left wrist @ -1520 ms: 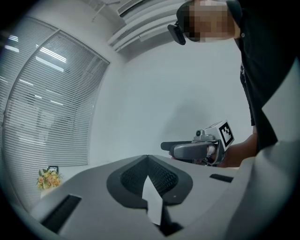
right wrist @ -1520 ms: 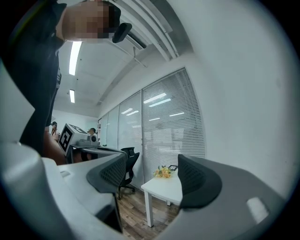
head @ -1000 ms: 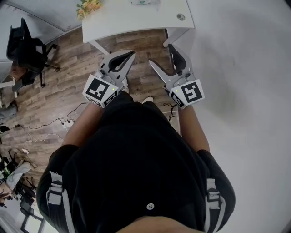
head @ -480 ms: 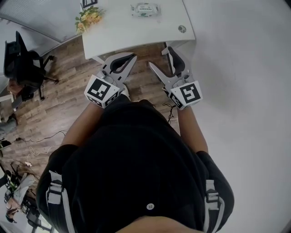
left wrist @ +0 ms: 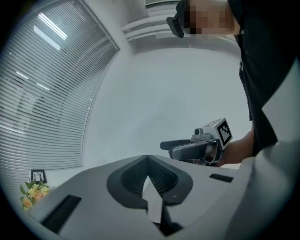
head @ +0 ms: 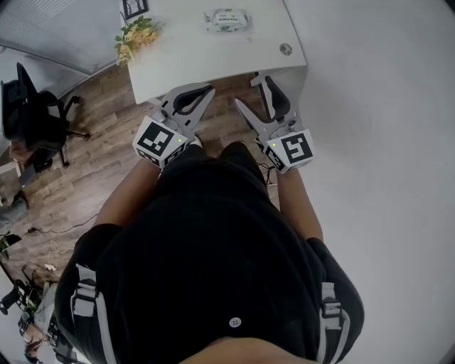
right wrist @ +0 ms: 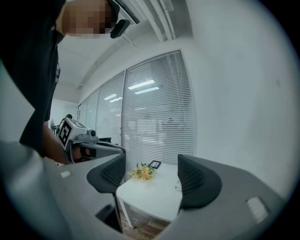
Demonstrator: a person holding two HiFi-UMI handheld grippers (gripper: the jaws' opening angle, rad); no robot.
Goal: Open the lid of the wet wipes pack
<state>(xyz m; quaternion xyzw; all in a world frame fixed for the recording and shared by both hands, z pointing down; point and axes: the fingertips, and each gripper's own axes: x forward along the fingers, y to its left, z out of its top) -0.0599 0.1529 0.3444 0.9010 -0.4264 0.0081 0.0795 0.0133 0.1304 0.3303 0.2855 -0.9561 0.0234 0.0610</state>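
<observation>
The wet wipes pack (head: 227,20), white with green print, lies flat at the far side of a white table (head: 206,60), lid shut. Both grippers hang in front of the person's body, short of the table's near edge and well apart from the pack. My left gripper (head: 210,91) is shut with nothing between its pads; in the left gripper view its pads (left wrist: 148,161) meet against a bare wall. My right gripper (head: 252,91) is open and empty. In the right gripper view, the right gripper (right wrist: 151,173) frames the table (right wrist: 150,197); the pack is not visible there.
A bunch of yellow flowers (head: 135,35) and a small picture frame (head: 132,7) stand at the table's left end. A round cap (head: 285,49) sits near its right corner. A white wall runs along the right. A black office chair (head: 35,106) and cables are on the wood floor at left.
The view has moved closer to the table, so the whole pack now shows at the top. Both grippers keep the same pose, left shut and right open.
</observation>
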